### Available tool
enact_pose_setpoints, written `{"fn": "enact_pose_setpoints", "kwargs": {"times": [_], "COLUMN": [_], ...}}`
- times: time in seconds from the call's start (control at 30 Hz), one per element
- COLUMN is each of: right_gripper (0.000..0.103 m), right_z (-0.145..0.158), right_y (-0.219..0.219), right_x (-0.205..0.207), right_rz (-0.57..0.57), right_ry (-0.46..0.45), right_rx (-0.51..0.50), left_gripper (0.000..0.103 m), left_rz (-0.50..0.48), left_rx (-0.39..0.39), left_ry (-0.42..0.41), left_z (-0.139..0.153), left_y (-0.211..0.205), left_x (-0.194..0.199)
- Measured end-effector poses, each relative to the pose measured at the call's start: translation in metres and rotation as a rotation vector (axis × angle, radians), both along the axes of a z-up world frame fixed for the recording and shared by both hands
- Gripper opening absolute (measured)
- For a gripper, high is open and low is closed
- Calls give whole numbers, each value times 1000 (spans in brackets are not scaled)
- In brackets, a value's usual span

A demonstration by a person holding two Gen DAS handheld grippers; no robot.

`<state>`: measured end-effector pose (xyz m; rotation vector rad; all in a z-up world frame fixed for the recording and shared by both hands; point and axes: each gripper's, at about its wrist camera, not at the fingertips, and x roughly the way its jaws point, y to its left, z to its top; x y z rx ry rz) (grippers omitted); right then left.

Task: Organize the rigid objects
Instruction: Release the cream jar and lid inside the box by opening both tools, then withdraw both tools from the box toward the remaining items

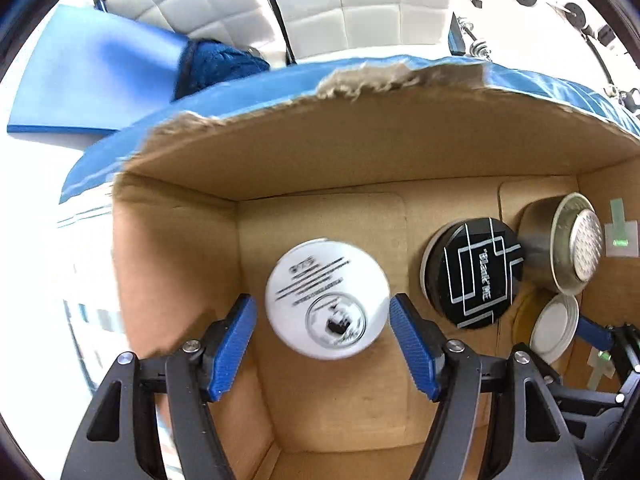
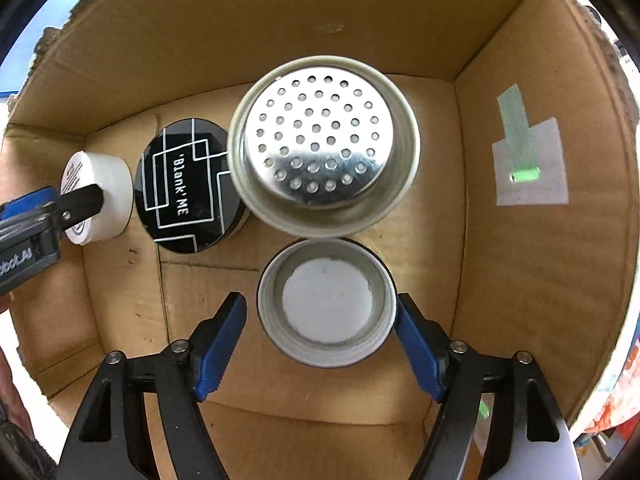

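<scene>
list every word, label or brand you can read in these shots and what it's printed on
"'Blank'ME": white lettering on the round black lid lying flat in the cardboard box.
"...botAI": partly cut off, on the black body of the left hand-held gripper, at the right wrist view's left edge.
Round white jar: black text lines and a circular emblem on its top, too blurred to read.
Nothing else is readable.

The black round lid point(image 2: 188, 186) carries white line art and the words 'Blank' ME. The white jar point(image 1: 327, 299) has printed lines and a round emblem on top, too blurred to read. The left gripper's point(image 2: 24, 236) body shows letters ending "bot.AI".
</scene>
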<state>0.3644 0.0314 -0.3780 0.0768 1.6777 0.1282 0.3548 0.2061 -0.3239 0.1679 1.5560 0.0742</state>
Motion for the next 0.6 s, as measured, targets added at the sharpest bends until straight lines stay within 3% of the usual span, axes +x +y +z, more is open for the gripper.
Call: {"fn": "enact_pose_setpoints", "kwargs": {"times": [0.3, 0.37, 0.6], "right_gripper": [101, 101, 101], "right_z": [43, 50, 85], "right_y": [4, 0, -1], "right_x": [-17, -19, -39], "right_rz": [45, 52, 80], "right_ry": [-80, -102, -182], "right_rx": [-26, -37, -42], "left_gripper": [74, 96, 97], "left_rz": [15, 30, 49], "left_rx": [23, 27, 33], "left_ry": [-91, -115, -211], "left_z": [49, 59, 96], "left_y": [-20, -21, -26], "left_x": [-35, -46, -72]}}
